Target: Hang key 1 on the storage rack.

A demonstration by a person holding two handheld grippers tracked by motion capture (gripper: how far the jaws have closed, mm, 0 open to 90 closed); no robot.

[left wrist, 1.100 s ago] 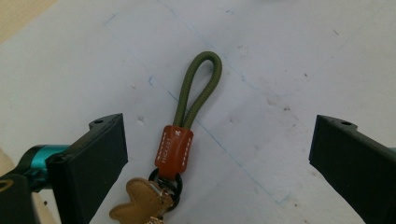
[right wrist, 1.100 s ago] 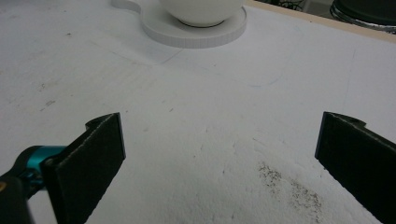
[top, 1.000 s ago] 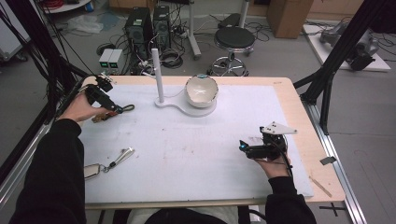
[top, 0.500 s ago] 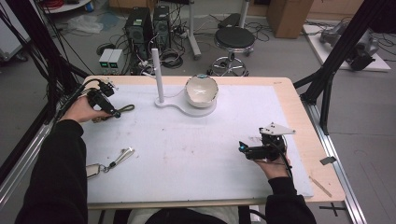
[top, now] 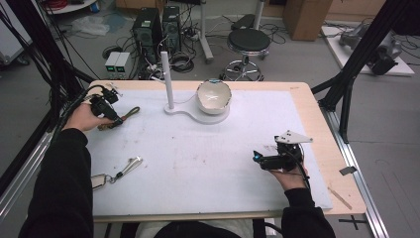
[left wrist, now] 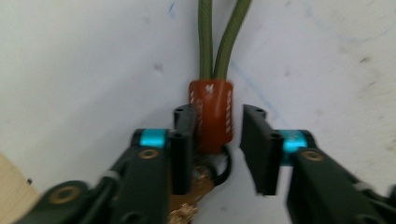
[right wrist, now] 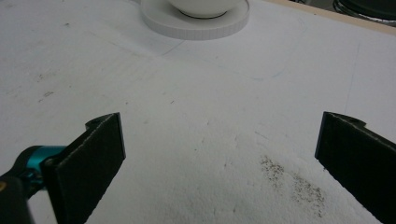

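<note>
Here, two claws (left [left wrist: 212, 140], right [right wrist: 219, 158]), one keychain [left wrist: 211, 114].

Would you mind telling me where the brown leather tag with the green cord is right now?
In the left gripper view, the brown tag lies between the open left claw; in the high view it's at the mat's far-left edge.

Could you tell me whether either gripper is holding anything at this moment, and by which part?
Nothing is held yet. The left gripper's open fingers straddle the keychain's brown leather tab; the right gripper is open.
</note>
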